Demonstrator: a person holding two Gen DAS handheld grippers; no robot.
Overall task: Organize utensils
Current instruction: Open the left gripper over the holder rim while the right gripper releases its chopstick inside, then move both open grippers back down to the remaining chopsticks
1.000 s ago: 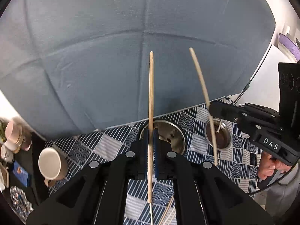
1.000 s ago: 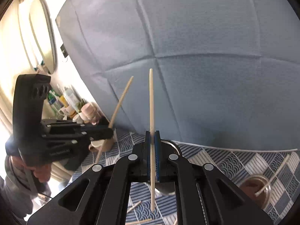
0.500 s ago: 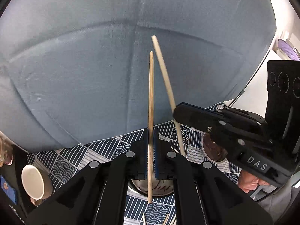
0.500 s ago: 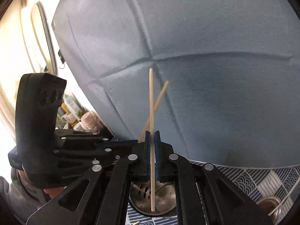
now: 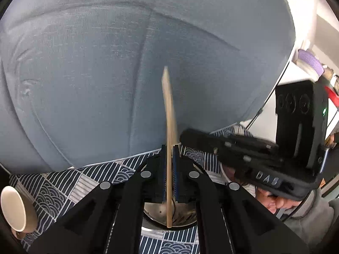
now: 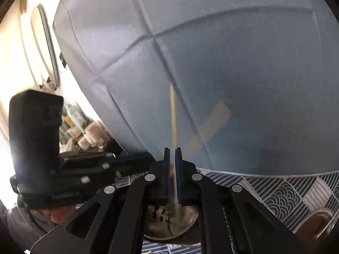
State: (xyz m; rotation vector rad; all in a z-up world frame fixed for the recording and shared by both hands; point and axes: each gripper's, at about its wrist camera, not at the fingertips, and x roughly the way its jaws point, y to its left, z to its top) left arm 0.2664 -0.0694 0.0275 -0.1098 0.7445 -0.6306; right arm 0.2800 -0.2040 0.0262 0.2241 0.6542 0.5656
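**Operator:** State the risks at this point.

**Technician:** Each gripper carries one chopstick over the same steel holder, a perforated metal cup on the patterned cloth. The left gripper is clamped on its chopstick; the right gripper is clamped on the other chopstick. The two tools are close together above one opening. Probable faults: the gripper bodies collide, the sticks cross and jam at the rim, or a lower tip lands on the rim and the stick pivots out of the pads. An early release would let a stick tip outward onto the cloth.

**Operator:** Pose of the hands?

**Technician:** Both grippers point forward and downward toward the holder. In the left wrist view, the held stick's lower tip sits inside the holder's outline, the stick near upright. The right gripper approaches from the right side of that view, the person's hand wrapped on its handle. Motion blur obscures exact tip contact; I cannot tell whether either tip touches metal.
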